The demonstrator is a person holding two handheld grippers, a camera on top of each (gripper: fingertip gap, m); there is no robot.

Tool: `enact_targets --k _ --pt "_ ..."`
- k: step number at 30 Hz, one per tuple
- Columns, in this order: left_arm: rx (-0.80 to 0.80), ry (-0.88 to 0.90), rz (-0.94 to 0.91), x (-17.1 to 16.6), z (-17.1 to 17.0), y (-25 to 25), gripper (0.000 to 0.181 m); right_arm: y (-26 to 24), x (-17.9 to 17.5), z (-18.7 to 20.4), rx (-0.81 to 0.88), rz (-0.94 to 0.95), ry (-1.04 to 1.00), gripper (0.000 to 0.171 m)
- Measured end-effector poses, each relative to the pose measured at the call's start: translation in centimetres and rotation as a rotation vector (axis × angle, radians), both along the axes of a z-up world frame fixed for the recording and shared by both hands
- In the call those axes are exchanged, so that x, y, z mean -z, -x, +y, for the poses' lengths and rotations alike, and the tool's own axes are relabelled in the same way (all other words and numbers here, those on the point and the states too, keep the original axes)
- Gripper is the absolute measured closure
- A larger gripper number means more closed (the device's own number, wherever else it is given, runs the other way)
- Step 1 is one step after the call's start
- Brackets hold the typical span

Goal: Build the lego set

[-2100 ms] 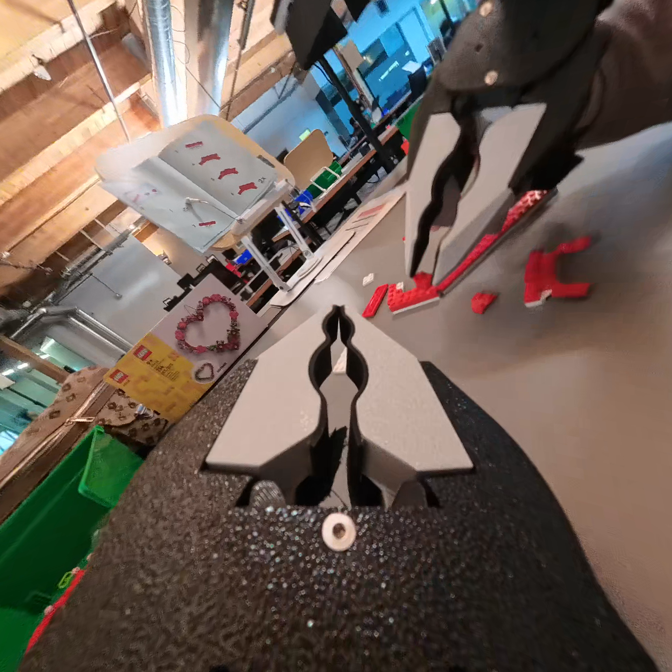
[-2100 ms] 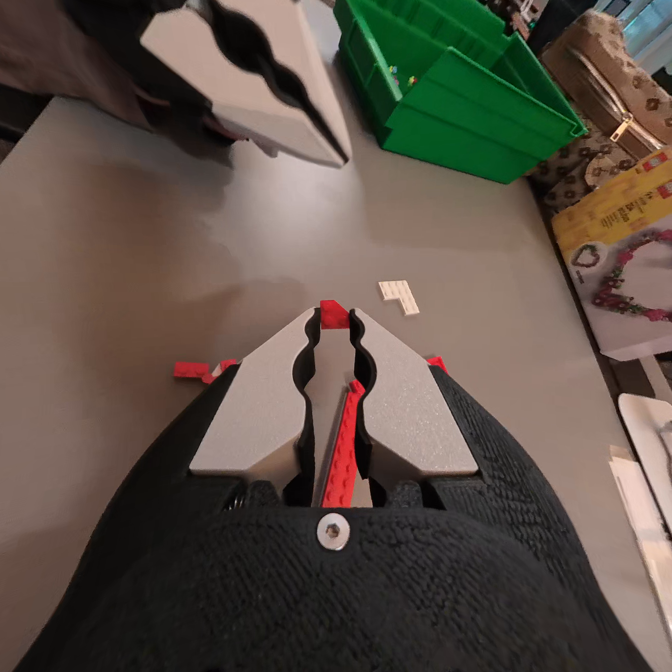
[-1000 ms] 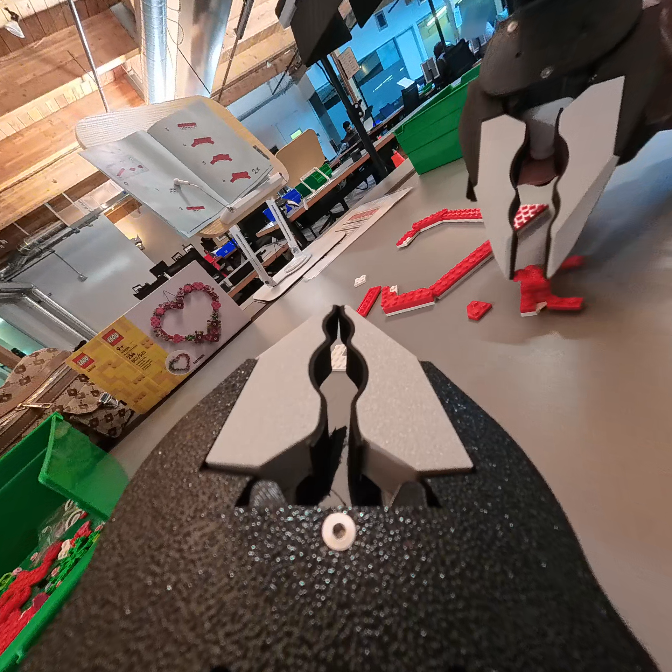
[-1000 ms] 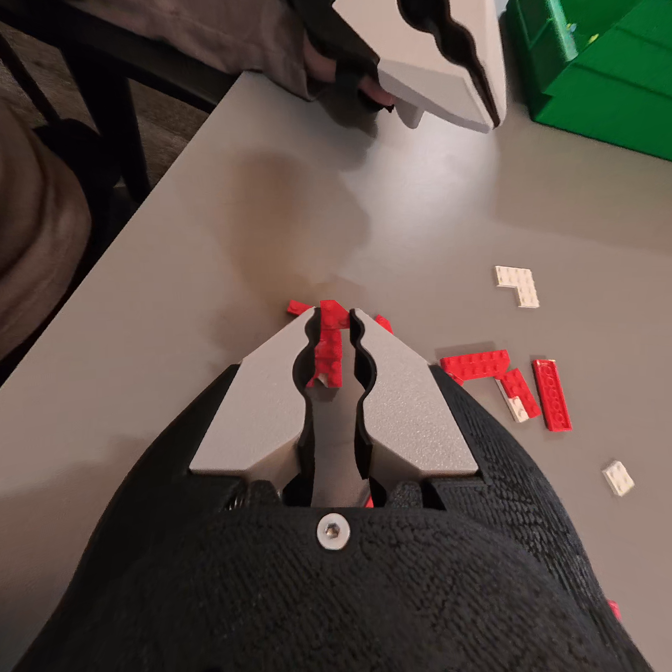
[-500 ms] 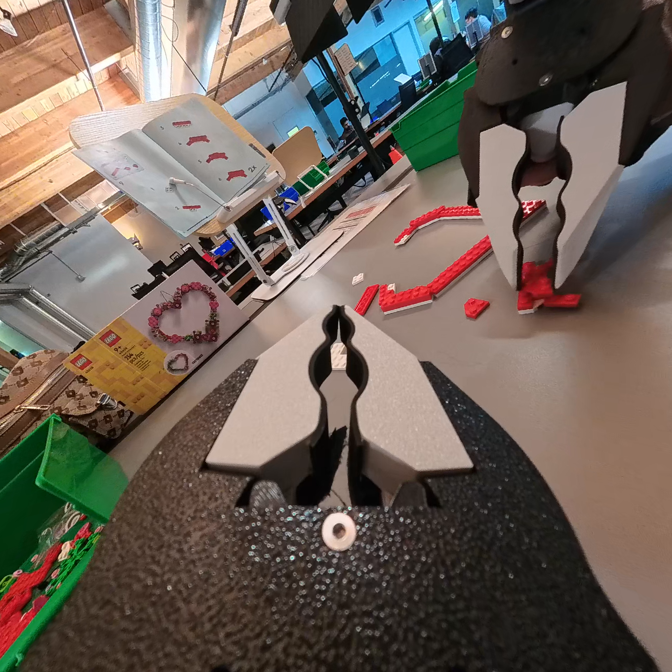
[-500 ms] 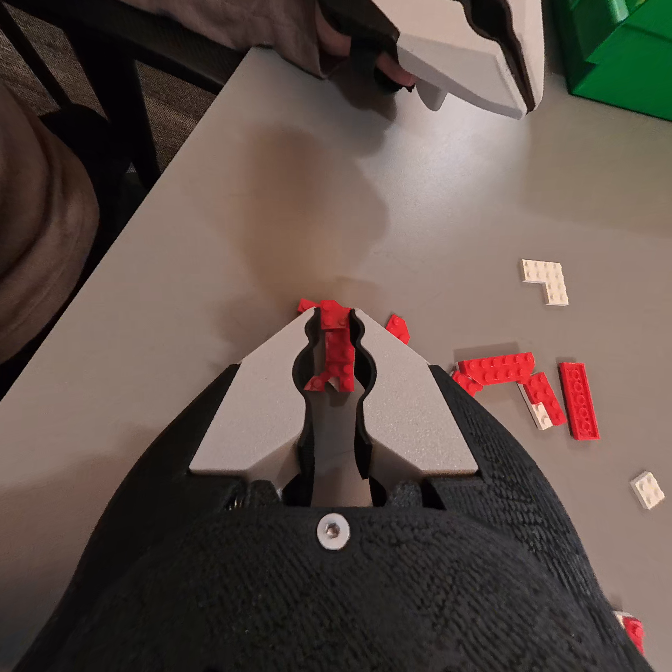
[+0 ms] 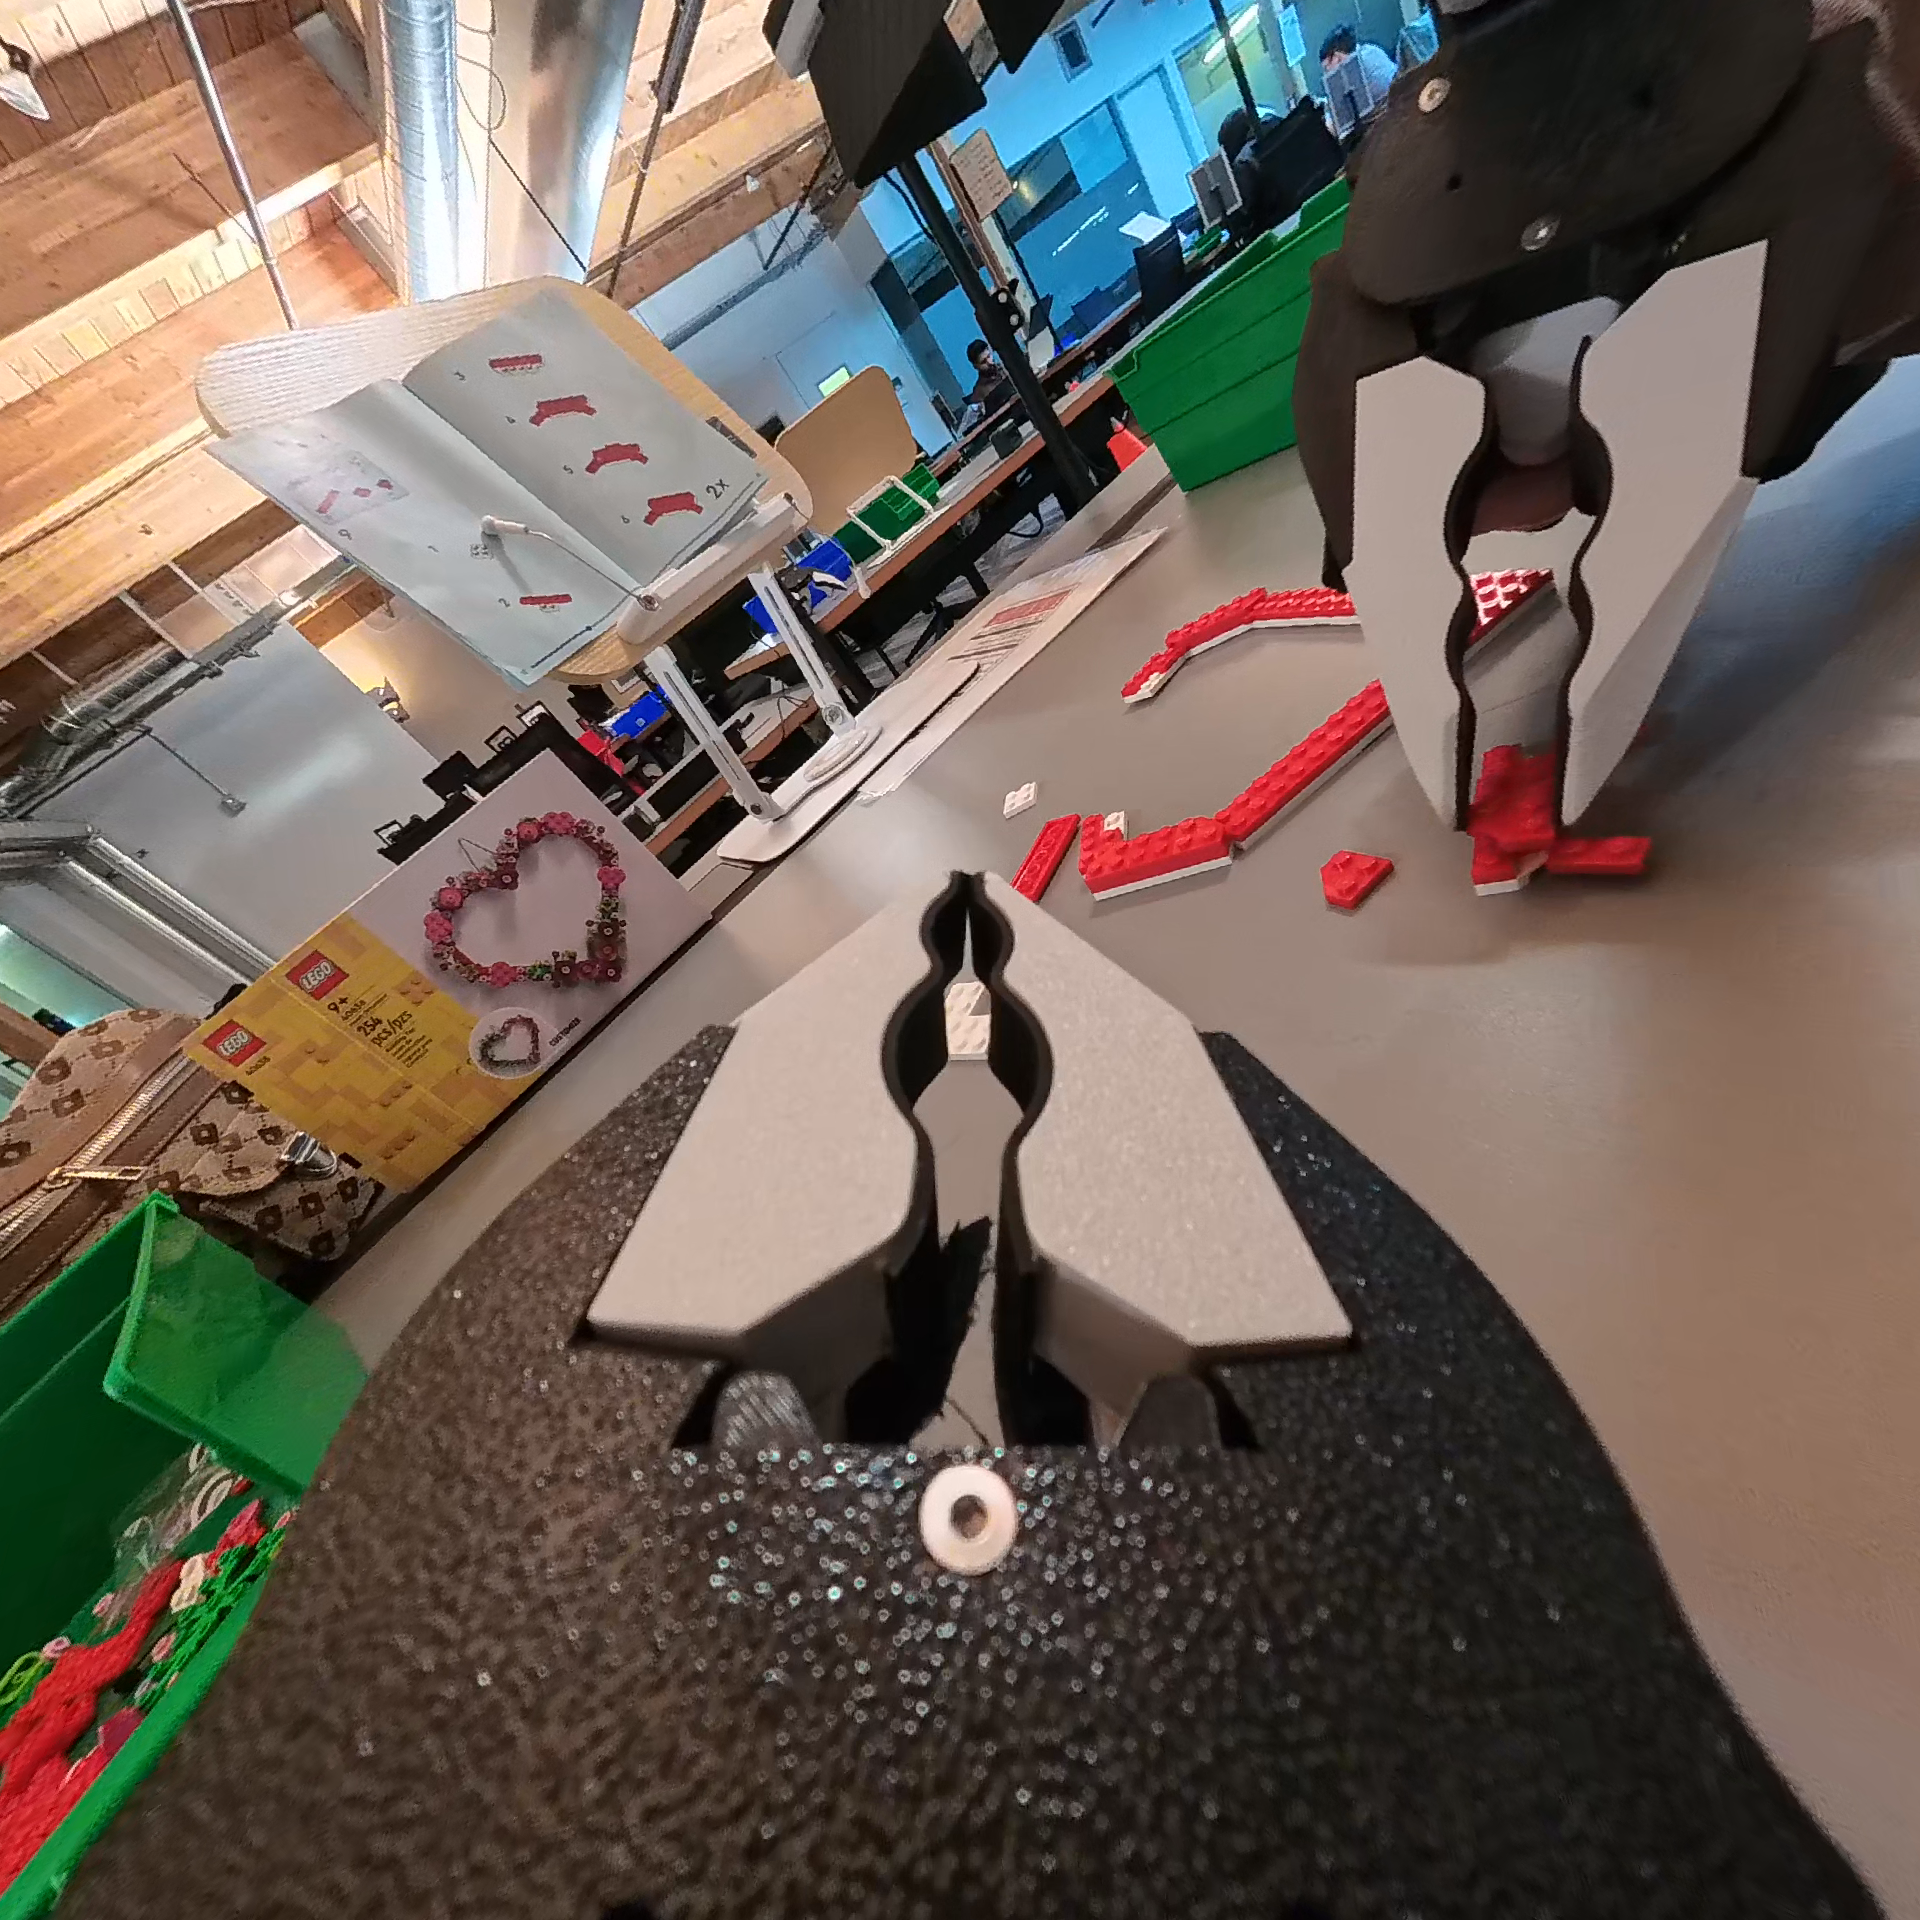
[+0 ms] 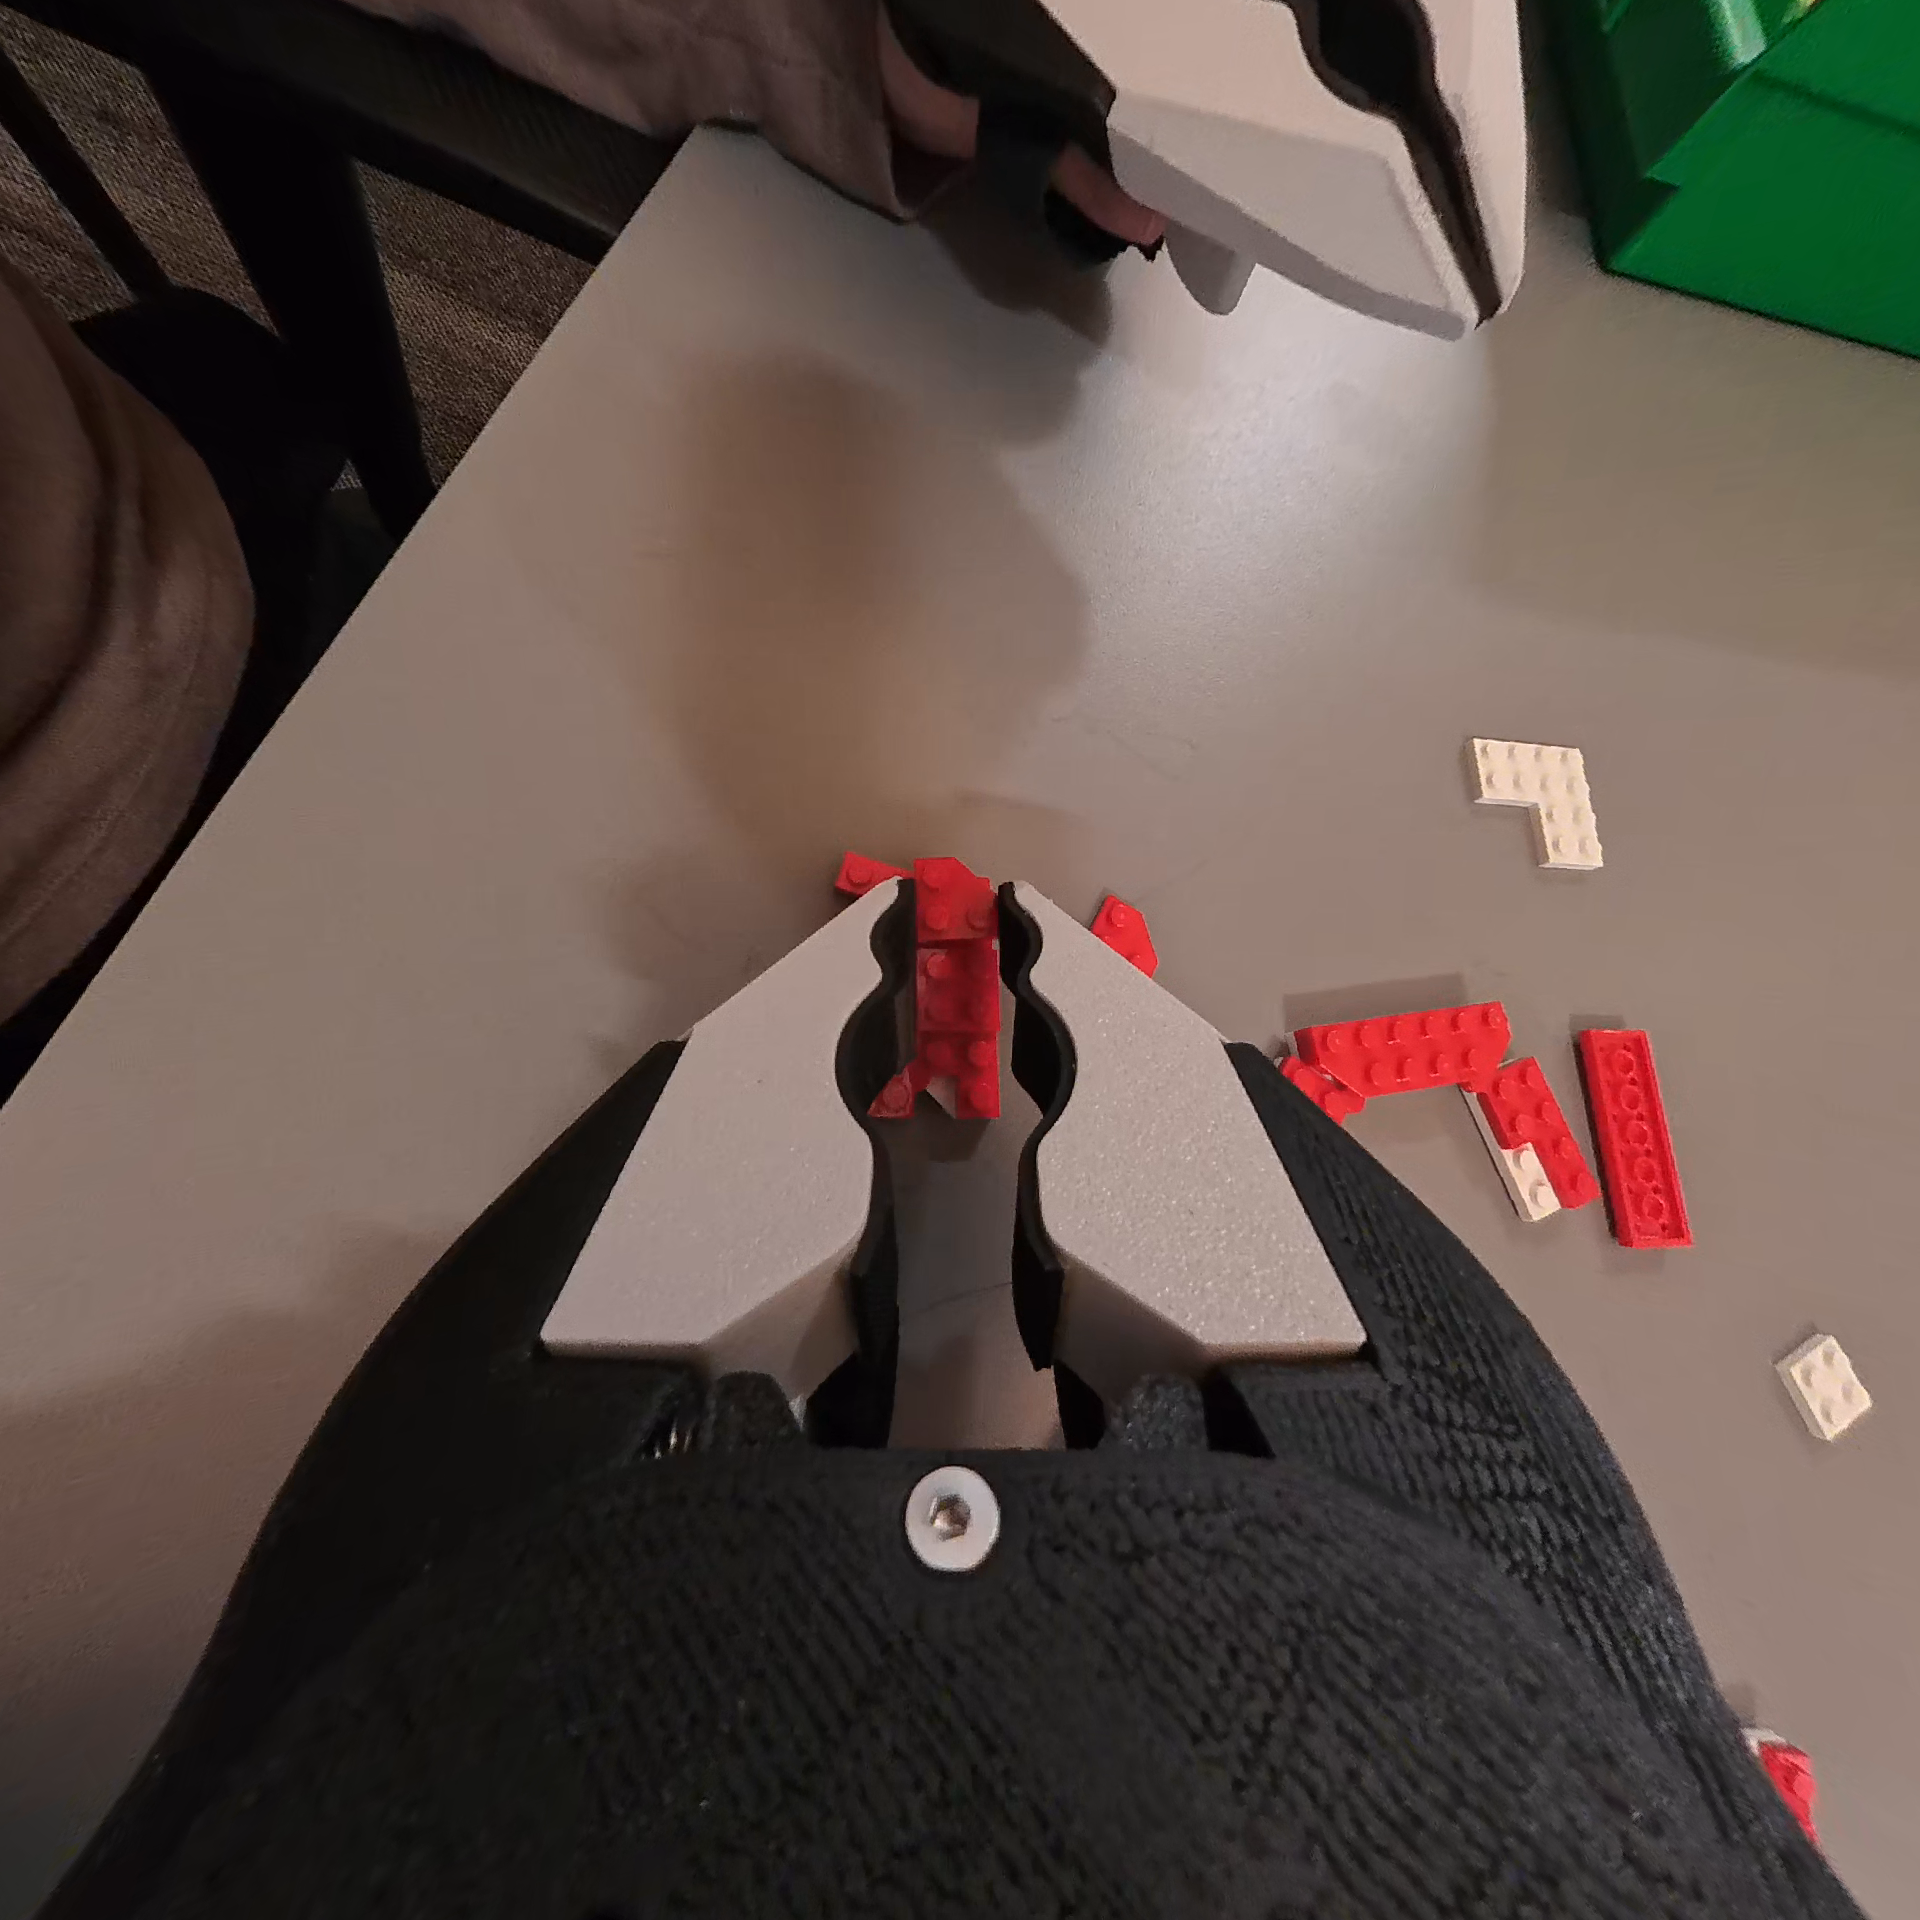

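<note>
With the right gripper (image 8: pixel 951 899) jaws pinching a small red plate assembly (image 8: pixel 956 997) against the table (image 8: pixel 727 675) and the left gripper (image 7: pixel 968 904) jaws closed and empty, a skewed lift could pop plates apart.

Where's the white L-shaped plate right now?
In the right wrist view the white L-shaped plate lies flat on the grey table, upper right, beyond the red bent assembly and short of the green bin.

Left gripper (image 7: pixel 967 894) hangs over the grey table (image 7: pixel 1558 1195), tips nearly touching, empty; right gripper (image 7: pixel 1512 805) stands tip-down around a red assembly (image 7: pixel 1517 816); booklet (image 7: pixel 499 488) beyond.
</note>
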State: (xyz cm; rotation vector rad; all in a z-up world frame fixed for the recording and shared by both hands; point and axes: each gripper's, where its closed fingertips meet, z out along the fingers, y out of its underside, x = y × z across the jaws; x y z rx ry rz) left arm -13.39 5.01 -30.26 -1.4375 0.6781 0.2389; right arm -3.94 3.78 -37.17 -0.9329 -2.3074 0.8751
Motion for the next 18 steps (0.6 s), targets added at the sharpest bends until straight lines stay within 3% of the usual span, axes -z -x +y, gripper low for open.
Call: enact_targets --k 10,18 --pt "-0.001 0.003 0.001 0.1 0.0 0.0 0.181 0.6 -1.0 -2.1 -0.057 0.049 0.042 0.157" --pt "-0.002 0.002 -0.001 0.0 0.0 0.0 0.181 1.6 0.9 -4.3 -0.079 -0.047 0.03 0.157"
